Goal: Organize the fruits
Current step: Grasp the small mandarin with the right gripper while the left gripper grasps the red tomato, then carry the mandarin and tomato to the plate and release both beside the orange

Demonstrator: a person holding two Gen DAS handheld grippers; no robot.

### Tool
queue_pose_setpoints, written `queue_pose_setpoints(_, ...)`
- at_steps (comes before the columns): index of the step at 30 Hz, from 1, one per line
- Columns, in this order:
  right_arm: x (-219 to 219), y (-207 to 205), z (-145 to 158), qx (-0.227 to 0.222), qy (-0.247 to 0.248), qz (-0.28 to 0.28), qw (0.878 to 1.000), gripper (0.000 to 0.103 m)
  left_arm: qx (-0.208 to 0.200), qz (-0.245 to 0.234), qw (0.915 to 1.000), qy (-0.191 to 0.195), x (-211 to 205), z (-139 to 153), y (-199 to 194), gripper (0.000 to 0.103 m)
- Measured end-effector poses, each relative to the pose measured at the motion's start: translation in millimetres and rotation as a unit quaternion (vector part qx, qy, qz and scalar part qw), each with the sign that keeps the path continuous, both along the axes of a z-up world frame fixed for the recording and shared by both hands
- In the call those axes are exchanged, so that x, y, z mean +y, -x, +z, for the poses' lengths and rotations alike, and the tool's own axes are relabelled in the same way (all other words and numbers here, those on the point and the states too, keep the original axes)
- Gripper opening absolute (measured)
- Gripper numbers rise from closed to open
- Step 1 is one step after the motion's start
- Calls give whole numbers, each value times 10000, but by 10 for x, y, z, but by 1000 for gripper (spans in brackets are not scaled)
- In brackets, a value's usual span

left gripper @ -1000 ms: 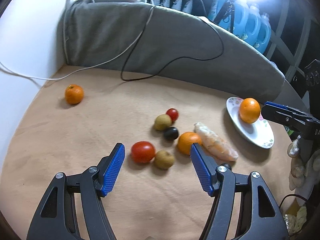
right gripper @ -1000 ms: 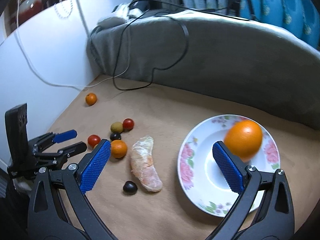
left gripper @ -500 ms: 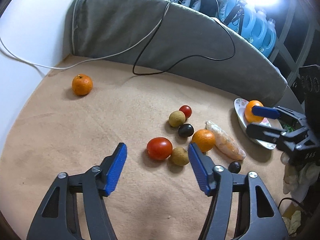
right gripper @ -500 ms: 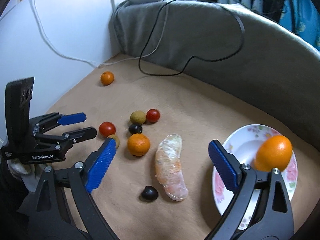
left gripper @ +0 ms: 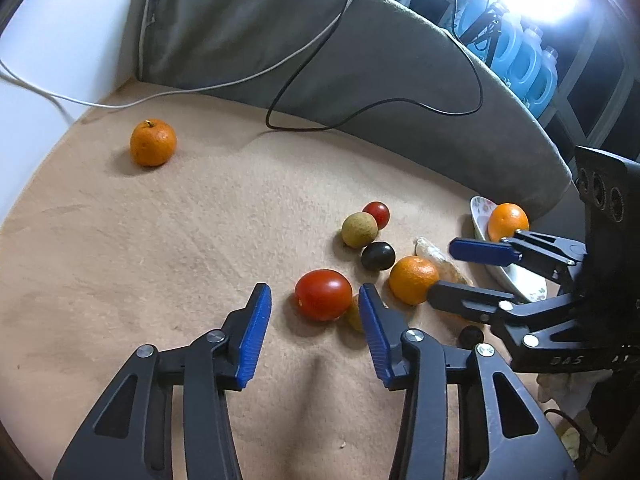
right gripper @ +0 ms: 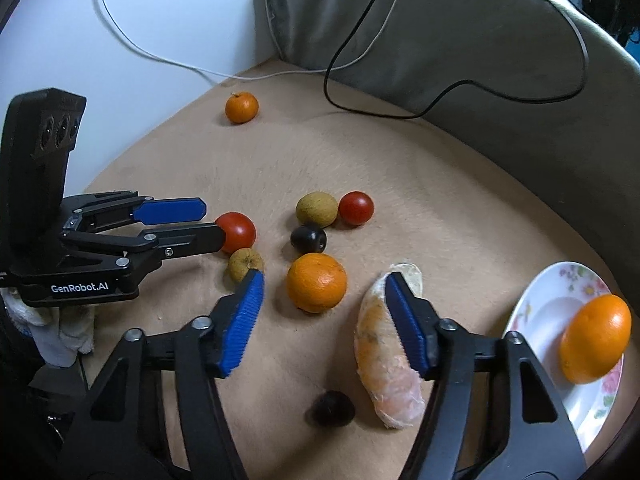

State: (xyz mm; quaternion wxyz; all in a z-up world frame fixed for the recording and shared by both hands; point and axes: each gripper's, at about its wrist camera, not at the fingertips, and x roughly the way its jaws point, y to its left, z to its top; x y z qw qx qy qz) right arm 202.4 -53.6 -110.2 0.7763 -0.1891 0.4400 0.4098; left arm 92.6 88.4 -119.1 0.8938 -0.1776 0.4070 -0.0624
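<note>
On the tan cloth lies a cluster of fruit. My left gripper (left gripper: 312, 289) points down at a red tomato (left gripper: 323, 295), which sits between its closing jaws at the tips; the pads do not press on it. My right gripper (right gripper: 323, 278) straddles an orange (right gripper: 316, 282), jaws closing, with gaps at both pads. Beside its right finger lies a peeled, wrapped citrus piece (right gripper: 384, 344). A flowered plate (right gripper: 552, 308) at the right holds a second orange (right gripper: 594, 344). A lone tangerine (left gripper: 153, 142) sits far left.
Around the cluster are two brownish round fruits (right gripper: 316, 209) (right gripper: 245, 264), a cherry tomato (right gripper: 356, 208) and two dark fruits (right gripper: 308, 239) (right gripper: 333, 408). A grey cushion (left gripper: 320, 60) with a black cable (left gripper: 400, 100) bounds the back. A white wall stands at the left.
Both grippers came down toward the fruit cluster and their jaws narrowed. The right gripper swung left from the plate to the orange on the cloth.
</note>
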Motion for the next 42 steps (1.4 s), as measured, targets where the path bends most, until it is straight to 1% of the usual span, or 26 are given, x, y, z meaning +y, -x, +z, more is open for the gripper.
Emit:
queue_pose_setpoints(1, 13, -6, -14, 13, 22, 10, 10000, 56, 11, -9, 10000, 1, -5, -7, -10, 43)
queue_pose_setpoints(6, 72, -23, -36, -16, 81, 54, 10000, 56, 59, -39, 9999, 72, -11, -41, -49, 43)
queue_pose_setpoints(10, 107, -25, -57, 8, 134, 111, 9998, 48, 100, -52, 9999, 112, -18, -57, -60, 41)
queue_pose_setpoints(17, 196, 19, -151, -89, 368, 248, 9990, 45, 131, -83, 9997, 170, 9, -89, -103, 38)
queue_pose_setpoints(19, 218, 17, -178, -100, 429, 258, 9987, 39, 134, -112, 9997, 171, 7, -88, -111, 36)
queue_pose_setpoints(23, 242, 18, -192, -138, 436, 263, 9986, 39, 123, -156, 9997, 168, -20, -78, -136, 31)
queue_pose_setpoints(29, 200, 21, -163, -99, 314, 179, 9993, 38, 93, -131, 9998, 154, -26, -71, -131, 30)
queue_pose_setpoints(35, 101, 55, -42, -90, 81, 116, 9999, 38, 7, -16, 9999, 170, 12, -27, -81, 30)
queue_pose_setpoints(42, -78, 72, 91, -31, -172, -56, 9998, 38, -119, -55, 9998, 152, -55, 100, -33, 29)
